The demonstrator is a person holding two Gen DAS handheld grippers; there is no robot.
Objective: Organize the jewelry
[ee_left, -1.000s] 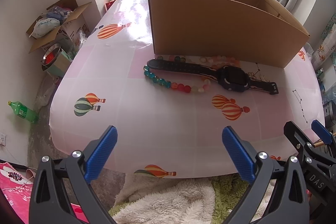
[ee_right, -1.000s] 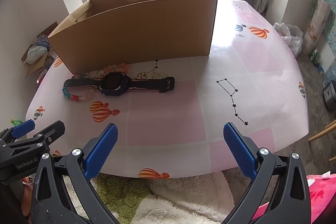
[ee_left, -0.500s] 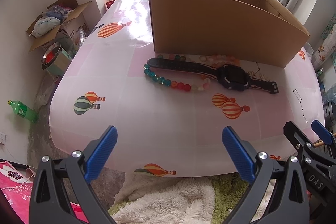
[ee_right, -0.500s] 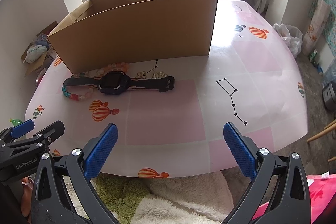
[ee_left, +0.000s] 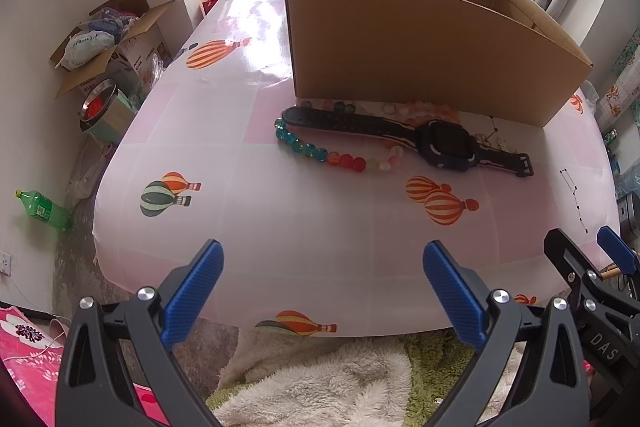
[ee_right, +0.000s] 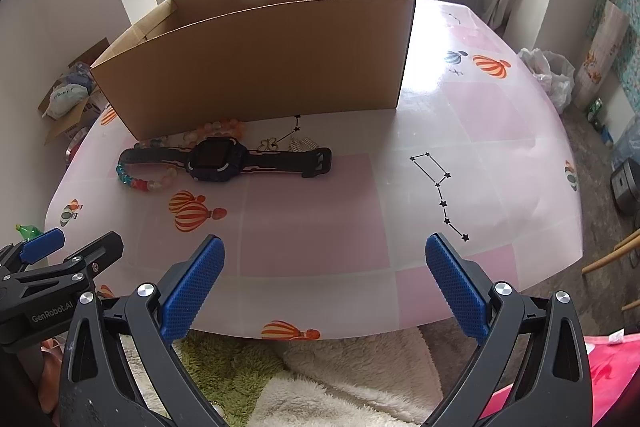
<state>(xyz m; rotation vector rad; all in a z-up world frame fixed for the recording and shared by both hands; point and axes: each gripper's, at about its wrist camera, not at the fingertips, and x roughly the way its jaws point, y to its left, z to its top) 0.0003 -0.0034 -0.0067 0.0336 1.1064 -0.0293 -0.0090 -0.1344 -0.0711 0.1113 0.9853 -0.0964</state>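
Nothing had moved since the earlier frame; the dark watch [ee_left: 444,145] lay flat on the worktop [ee_left: 320,227], across a bead bracelet [ee_left: 320,153], just before the cardboard box [ee_left: 420,47]; a small chain [ee_right: 276,143] lay beside it; left claw [ee_left: 323,269] and right claw [ee_right: 325,263] hovered wide apart, empty, at the worktop's near edge.

A big box [ee_left: 420,43] sits on the table [ee_left: 280,227], in the upper middle of the left wrist view. Just in front of it lies a watch [ee_left: 444,143], with a bead string [ee_left: 320,151] under its left strap. A bottle [ee_left: 44,209] stands on the floor at the far left.
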